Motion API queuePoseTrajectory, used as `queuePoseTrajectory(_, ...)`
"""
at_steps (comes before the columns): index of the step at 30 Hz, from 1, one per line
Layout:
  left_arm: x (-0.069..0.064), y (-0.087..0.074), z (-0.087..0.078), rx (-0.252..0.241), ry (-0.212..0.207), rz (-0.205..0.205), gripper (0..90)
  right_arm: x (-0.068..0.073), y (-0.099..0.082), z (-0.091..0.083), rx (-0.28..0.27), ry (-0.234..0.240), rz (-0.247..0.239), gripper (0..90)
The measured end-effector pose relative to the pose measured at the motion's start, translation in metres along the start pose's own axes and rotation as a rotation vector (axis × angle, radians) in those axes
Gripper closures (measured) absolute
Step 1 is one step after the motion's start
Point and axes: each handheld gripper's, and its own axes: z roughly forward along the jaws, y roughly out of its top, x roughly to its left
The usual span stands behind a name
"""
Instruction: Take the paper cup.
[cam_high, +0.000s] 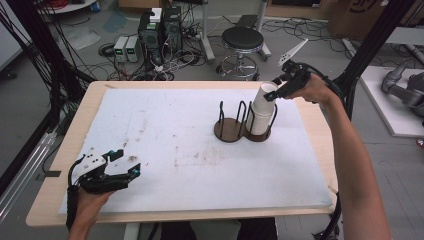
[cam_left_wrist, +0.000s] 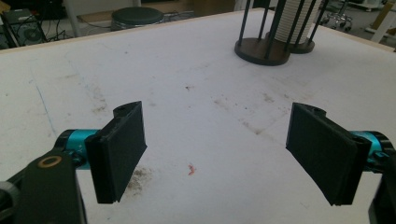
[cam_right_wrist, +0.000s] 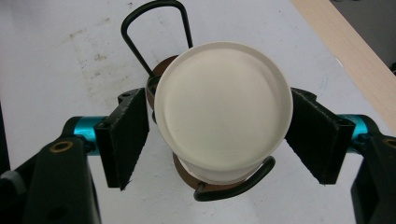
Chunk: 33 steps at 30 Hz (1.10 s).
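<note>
High view looks down on a tabletop (cam_high: 60, 165) under a stained white mat (cam_high: 175, 140), where a dark wire cup holder (cam_high: 243, 122) with two round wooden bases stands toward the far right. A stack of white paper cups (cam_high: 261, 112) sits upside down in its right-hand cage, and the right gripper (cam_high: 282, 86) reaches its top from the far side. Seen from the right gripper view, the top cup's (cam_right_wrist: 223, 119) flat bottom lies between the two black jaws, which close in on its sides: the right pad touches the rim, while at the left pad contact is too close to tell. The holder's wire loops rise just beside the cup and hem in both pads. At the near left corner the left gripper (cam_high: 131, 172) rests low over the mat, its jaws standing partly apart with nothing between them. On the floor beyond stand a black stool (cam_high: 242, 42), computer towers (cam_high: 159, 32) and tangled cables. No writing can be read anywhere; the cardboard box at the top edge is cut off.
</note>
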Motion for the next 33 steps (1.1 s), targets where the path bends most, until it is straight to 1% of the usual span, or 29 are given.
queuePoseTrajectory(4,0.000,0.000,0.000,0.000,-0.001,-0.003,19.6,0.000,0.000,0.002,0.013,-0.008,0.004,28.8)
queuePoseTrajectory(5,-0.001,0.000,0.000,-0.001,-0.001,-0.003,19.6,0.000,0.000,0.003,0.024,-0.019,0.007,31.6)
queuePoseTrajectory(11,0.000,0.001,0.000,-0.002,-0.002,0.003,19.6,0.002,0.002,0.004,0.028,-0.031,-0.007,32.6)
queuePoseTrajectory(16,-0.001,0.001,0.000,-0.002,-0.003,0.002,19.6,0.004,0.001,0.002,0.036,-0.040,-0.005,33.2)
queuePoseTrajectory(20,-0.001,0.001,0.000,-0.003,-0.005,0.002,19.6,0.004,0.001,-0.001,0.028,-0.045,-0.005,33.4)
queuePoseTrajectory(22,0.000,0.001,0.000,-0.002,-0.005,0.002,19.6,0.004,0.001,-0.004,0.006,-0.050,-0.012,33.9)
queuePoseTrajectory(23,0.000,0.001,0.000,-0.003,-0.006,0.001,19.6,0.005,0.001,-0.006,0.001,-0.047,-0.005,33.9)
queuePoseTrajectory(27,-0.001,0.001,0.001,0.001,-0.009,0.003,19.6,0.006,0.003,-0.011,-0.004,-0.057,-0.009,34.1)
queuePoseTrajectory(28,-0.001,0.001,0.001,0.001,-0.009,0.003,19.6,0.008,0.006,-0.016,-0.012,-0.059,-0.016,34.1)
queuePoseTrajectory(30,-0.002,0.001,0.001,-0.001,-0.008,0.001,19.7,0.009,0.009,-0.018,-0.015,-0.061,-0.024,34.1)
queuePoseTrajectory(31,-0.002,0.001,0.001,-0.001,-0.009,0.004,19.6,0.012,0.013,-0.023,-0.018,-0.068,-0.028,34.1)
queuePoseTrajectory(32,-0.002,0.001,0.001,-0.001,-0.009,0.004,19.6,0.012,0.013,-0.023,-0.018,-0.068,-0.028,34.1)
queuePoseTrajectory(33,-0.002,0.001,0.000,0.000,-0.011,0.004,19.6,0.014,0.017,-0.028,-0.029,-0.077,-0.036,34.1)
